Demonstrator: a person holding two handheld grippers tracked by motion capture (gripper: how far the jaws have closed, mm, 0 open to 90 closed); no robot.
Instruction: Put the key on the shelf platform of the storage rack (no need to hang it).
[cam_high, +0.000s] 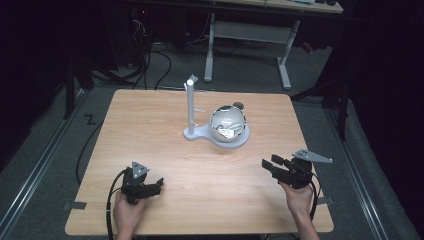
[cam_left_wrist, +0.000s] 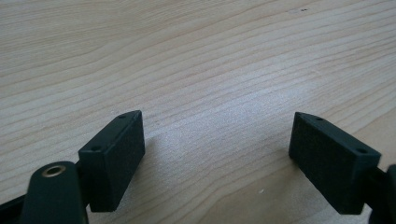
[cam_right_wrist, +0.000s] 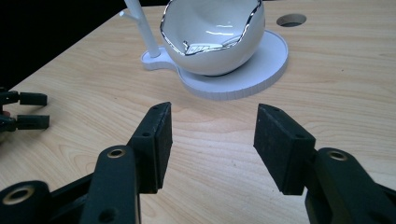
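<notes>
We see the bowl (cam_right_wrist: 212, 39) straight ahead of our right gripper (cam_right_wrist: 212, 140), the nearer one; both it and the left gripper (cam_left_wrist: 217, 154) have their jaws released, grasping nothing

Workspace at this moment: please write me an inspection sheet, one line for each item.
Surface: wooden table, with a round hole behind the dish.
Job's things: white bowl with jagged silver rim, sitting on a white dish; white post upright on the dish's base.
Clutter: nothing seen.
Grippers: left gripper and right gripper open, nothing between the fingers, both near the table's near edge.
Cables: one trailing from each gripper; more on the floor.
Surroundings: dark room, another table behind.
</notes>
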